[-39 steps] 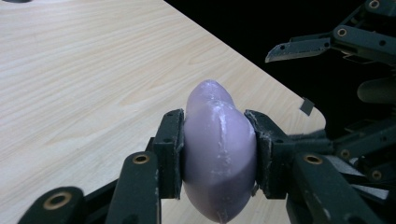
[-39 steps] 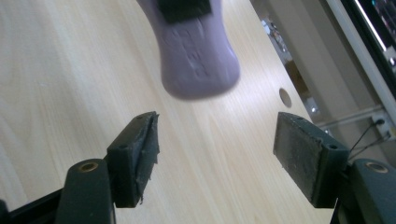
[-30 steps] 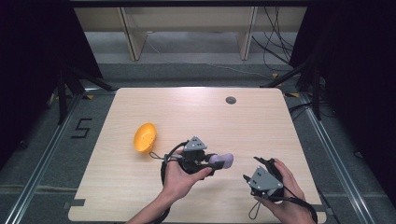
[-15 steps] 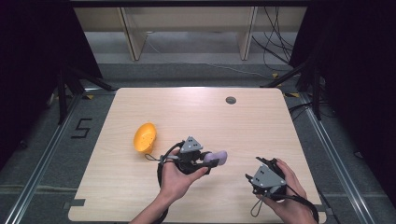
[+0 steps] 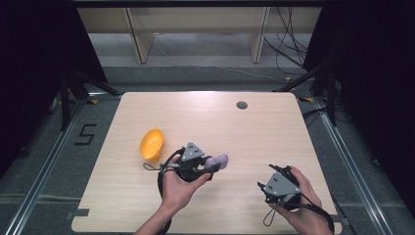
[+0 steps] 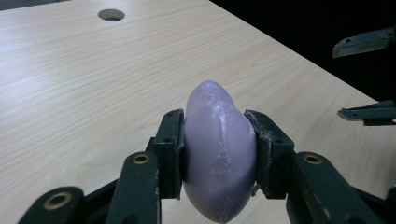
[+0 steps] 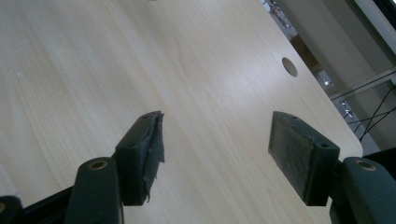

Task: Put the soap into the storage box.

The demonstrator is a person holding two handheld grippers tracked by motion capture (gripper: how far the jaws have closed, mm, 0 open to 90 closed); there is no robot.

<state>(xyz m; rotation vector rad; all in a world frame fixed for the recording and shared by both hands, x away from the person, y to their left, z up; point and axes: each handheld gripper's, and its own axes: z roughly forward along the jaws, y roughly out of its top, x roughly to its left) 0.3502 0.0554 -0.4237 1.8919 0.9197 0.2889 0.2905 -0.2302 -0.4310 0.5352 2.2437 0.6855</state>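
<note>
now left tool clamps purple soap; right tool gapes wide, empty, above table.

Smooth pale-purple rounded lump, egg-like, pinched between the left gripper fingers, near the counter's middle. Orange bowl-shaped piece tipped on its side, lying at left, well apart.
</note>
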